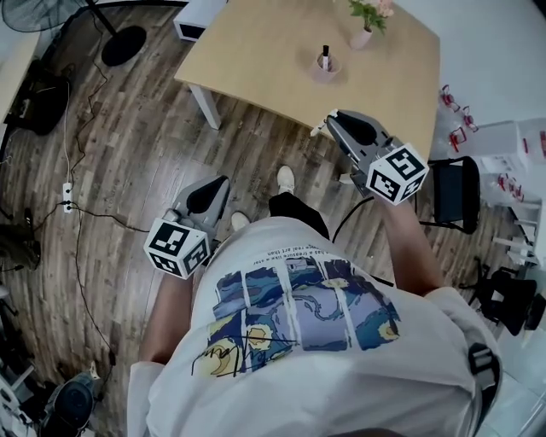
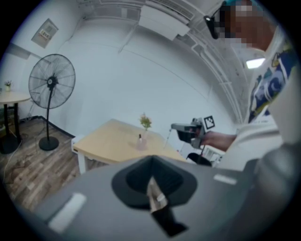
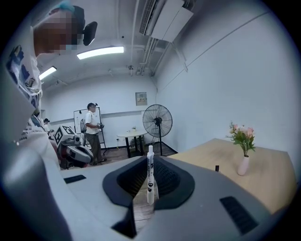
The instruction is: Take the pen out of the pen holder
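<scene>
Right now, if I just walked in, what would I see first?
Probably the white pen standing upright, pinched in the right claw. Next comes the wooden table ahead, with a pink vase of flowers near its far side and a small pen holder with a dark pen beside it. The left claw is shut, holding nothing.

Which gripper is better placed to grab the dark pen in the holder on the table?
Probably the left gripper: it holds nothing. The right gripper is nearer the pen holder, but its jaws are shut on a white pen.
</scene>
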Demonstrator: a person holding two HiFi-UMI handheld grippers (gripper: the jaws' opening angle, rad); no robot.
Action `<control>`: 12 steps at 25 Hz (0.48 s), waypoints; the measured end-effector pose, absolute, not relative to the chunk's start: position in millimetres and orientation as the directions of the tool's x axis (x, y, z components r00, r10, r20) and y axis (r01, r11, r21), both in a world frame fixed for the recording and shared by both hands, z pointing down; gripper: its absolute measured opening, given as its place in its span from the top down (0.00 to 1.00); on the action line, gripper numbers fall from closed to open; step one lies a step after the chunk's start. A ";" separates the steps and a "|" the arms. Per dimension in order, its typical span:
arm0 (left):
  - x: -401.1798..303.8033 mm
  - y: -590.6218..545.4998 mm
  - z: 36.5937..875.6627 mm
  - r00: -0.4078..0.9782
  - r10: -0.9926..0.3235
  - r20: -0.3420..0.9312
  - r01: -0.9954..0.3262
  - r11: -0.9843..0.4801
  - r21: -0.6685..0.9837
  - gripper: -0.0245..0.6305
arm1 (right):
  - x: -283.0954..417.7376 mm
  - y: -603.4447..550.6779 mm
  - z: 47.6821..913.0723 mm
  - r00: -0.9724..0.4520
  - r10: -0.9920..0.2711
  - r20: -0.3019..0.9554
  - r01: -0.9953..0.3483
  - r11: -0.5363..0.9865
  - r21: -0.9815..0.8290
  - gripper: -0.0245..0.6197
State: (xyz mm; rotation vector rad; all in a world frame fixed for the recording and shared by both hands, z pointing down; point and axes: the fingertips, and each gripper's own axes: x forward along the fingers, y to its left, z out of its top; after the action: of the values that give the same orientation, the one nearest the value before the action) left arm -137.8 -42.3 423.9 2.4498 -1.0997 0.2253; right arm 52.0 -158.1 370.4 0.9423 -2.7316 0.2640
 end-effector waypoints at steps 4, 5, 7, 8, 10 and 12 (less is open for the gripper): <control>-132.1 -36.2 420.7 0.685 -0.658 0.313 -0.728 -0.602 0.327 0.95 | 49.1 -143.5 363.3 -0.768 -0.576 0.281 -0.618 0.782 -0.086 0.90; -131.8 -35.2 420.3 0.687 -0.656 0.313 -0.727 -0.605 0.326 0.95 | 48.4 -140.7 362.3 -0.769 -0.576 0.278 -0.617 0.782 -0.087 0.90; -131.1 -33.8 419.5 0.689 -0.653 0.314 -0.724 -0.609 0.323 0.95 | 47.2 -135.7 360.4 -0.771 -0.576 0.272 -0.616 0.783 -0.088 0.90; -130.8 -33.1 419.0 0.691 -0.652 0.313 -0.723 -0.612 0.321 0.95 | 46.4 -133.4 359.0 -0.772 -0.575 0.270 -0.615 0.784 -0.088 0.90; -131.1 -31.2 418.5 0.692 -0.651 0.311 -0.721 -0.614 0.320 0.95 | 44.7 -129.2 356.5 -0.774 -0.574 0.267 -0.613 0.786 -0.086 0.90; -133.4 -28.6 419.1 0.692 -0.652 0.310 -0.722 -0.613 0.321 0.95 | 42.4 -126.2 354.7 -0.776 -0.574 0.262 -0.611 0.787 -0.084 0.90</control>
State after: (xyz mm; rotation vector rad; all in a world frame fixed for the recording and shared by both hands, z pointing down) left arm -133.4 -28.6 419.1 2.4808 -1.0650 0.2255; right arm 42.4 -126.2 354.7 0.9258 -2.7557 0.2420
